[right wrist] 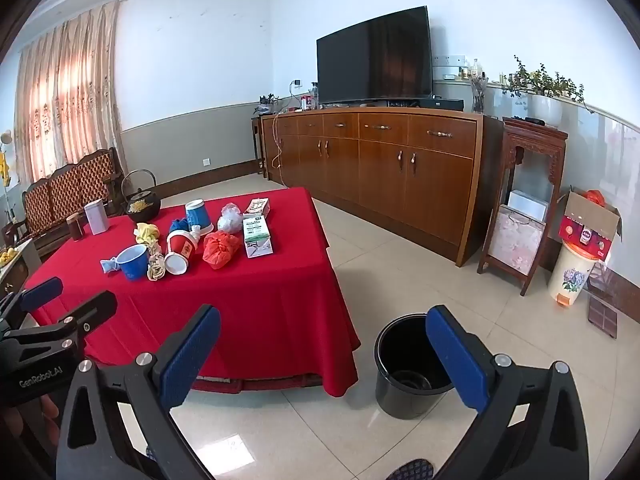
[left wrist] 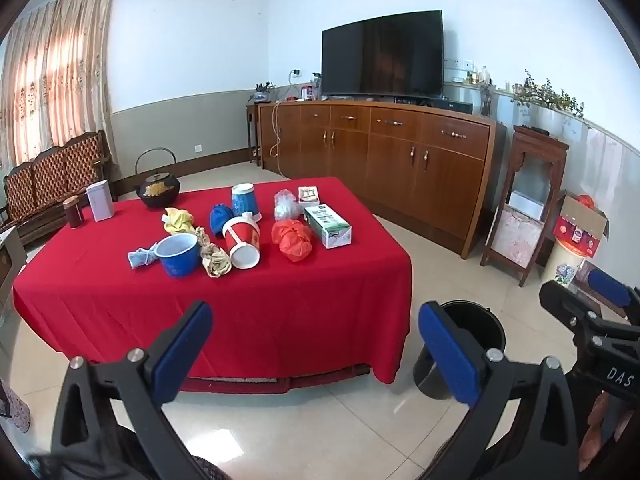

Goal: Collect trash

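Observation:
On the red-clothed table [left wrist: 248,320] lies a cluster of trash: a tipped red paper cup [left wrist: 242,246], a blue cup [left wrist: 178,255], an upturned blue-and-white cup [left wrist: 245,201], an orange plastic bag [left wrist: 292,240], a green-and-white carton [left wrist: 328,226], a clear bag [left wrist: 286,205] and several crumpled wads. A black bucket [right wrist: 404,364] stands on the floor to the right of the table. My left gripper [left wrist: 316,344] hangs open before the table's near edge, with nothing between its fingers. My right gripper [right wrist: 324,352] is open beside the bucket and also holds nothing.
A black iron teapot [left wrist: 157,191], a white tin [left wrist: 100,200] and a small dark jar [left wrist: 74,212] stand at the table's far left. A long wooden TV cabinet [left wrist: 380,152], a carved side stand [left wrist: 528,200] and a flowered bin [right wrist: 574,276] line the right wall. A wooden bench [left wrist: 56,176] stands at the back left.

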Demonstrator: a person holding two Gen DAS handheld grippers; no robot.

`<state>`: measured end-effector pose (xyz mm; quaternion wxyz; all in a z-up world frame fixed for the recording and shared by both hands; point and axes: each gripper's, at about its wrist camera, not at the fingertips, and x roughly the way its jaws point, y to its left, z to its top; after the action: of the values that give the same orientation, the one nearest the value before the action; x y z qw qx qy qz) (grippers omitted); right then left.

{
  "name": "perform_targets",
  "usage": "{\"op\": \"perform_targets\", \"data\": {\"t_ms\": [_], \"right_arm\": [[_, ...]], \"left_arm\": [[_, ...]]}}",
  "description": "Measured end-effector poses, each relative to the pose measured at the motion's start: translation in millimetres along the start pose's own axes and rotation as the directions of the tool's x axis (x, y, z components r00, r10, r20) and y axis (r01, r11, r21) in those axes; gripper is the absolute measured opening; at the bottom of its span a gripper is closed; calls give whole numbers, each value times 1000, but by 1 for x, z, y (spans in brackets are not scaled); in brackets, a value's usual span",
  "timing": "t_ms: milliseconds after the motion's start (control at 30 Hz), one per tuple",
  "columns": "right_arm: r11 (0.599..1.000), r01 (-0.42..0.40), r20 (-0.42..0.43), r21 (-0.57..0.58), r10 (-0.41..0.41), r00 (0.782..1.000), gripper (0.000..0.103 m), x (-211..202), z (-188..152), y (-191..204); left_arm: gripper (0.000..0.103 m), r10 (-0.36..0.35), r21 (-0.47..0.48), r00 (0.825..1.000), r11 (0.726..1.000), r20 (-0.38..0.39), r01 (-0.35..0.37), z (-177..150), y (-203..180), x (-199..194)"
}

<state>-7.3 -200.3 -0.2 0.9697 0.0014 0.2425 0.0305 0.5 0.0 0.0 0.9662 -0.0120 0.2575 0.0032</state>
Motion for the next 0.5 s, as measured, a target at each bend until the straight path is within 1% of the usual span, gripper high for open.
{"op": "perform_targets", "data": {"t_ms": [67, 433, 500], "right_arm": [[1000, -2, 11, 3, 2, 1000, 103, 0, 0, 0], [1000, 1, 8, 6, -1, 1000, 103, -2, 1, 0], [1000, 1, 8, 7, -1, 1000, 103, -1, -2, 0]], "left_arm": [[103, -5, 1, 1000, 1000, 1, 5, 0, 0, 0], [103, -3, 0, 1000, 1000, 5, 3, 0, -2, -1], [103, -3, 2, 1000, 1000, 7, 3, 1, -3, -2]]}}
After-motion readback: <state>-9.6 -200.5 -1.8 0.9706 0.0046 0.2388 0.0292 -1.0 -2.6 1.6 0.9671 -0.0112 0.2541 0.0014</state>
